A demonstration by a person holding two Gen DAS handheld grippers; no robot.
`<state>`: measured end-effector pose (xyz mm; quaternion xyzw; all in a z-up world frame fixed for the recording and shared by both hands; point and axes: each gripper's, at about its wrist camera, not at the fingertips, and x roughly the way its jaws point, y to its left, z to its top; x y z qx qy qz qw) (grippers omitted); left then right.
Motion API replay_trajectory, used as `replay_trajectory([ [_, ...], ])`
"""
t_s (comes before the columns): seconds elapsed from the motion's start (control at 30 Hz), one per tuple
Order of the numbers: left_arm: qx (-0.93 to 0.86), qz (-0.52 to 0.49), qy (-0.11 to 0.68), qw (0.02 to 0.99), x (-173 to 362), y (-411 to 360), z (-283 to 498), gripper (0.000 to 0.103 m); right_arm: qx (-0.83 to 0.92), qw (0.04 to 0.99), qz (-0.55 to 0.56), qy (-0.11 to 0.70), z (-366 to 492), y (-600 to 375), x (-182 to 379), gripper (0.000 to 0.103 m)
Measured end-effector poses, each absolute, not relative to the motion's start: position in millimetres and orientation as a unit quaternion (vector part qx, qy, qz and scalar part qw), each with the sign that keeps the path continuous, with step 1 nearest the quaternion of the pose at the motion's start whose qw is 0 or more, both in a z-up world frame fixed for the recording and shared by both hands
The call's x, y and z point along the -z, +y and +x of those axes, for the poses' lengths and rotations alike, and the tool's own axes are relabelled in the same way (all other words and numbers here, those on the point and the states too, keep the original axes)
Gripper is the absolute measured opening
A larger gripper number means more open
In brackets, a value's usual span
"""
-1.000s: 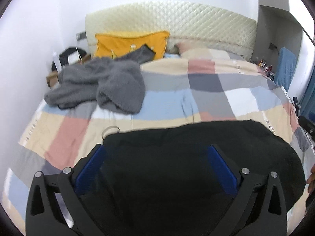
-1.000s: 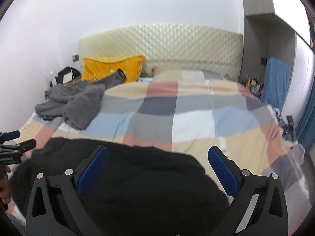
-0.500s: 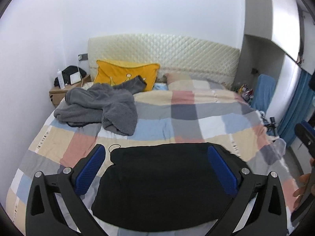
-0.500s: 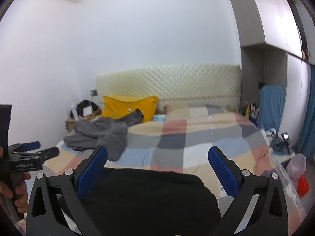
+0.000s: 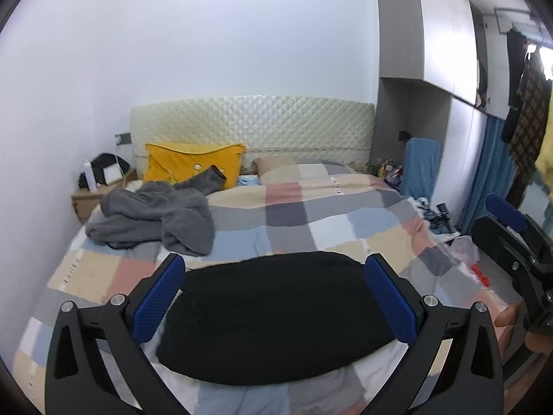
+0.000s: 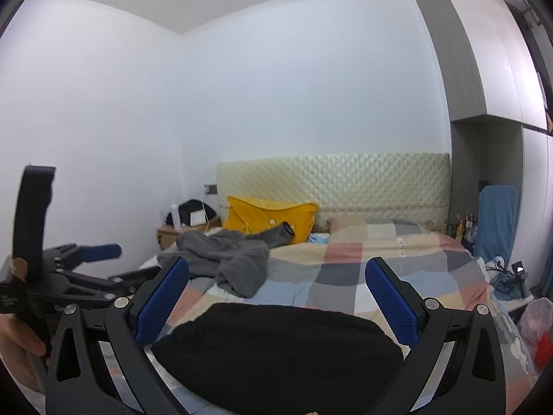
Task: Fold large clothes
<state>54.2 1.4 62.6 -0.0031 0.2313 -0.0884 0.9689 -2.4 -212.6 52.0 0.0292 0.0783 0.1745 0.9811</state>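
Black garment (image 5: 276, 314) lies folded into a compact pad on the bed (image 5: 311, 214), at the foot end. Grey garment (image 5: 152, 218) sits crumpled beside the yellow pillow (image 5: 186, 167); likely next. Left gripper (image 5: 276, 301) and right gripper (image 6: 276, 302) are raised above the black garment, jaws wide, holding nothing.
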Motion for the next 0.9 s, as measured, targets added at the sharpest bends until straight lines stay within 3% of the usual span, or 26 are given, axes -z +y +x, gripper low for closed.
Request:
replay_trajectory([
  [0.37,0.102,-0.03,0.201,0.974,-54,20,26,0.103,-0.187,0.979,0.034,0.078,-35,-207,-30,0.103],
  [0.9,0.085,-0.012,0.277,0.957,30,4,26,0.103,-0.12,0.977,0.062,0.162,-37,-215,55,0.103],
])
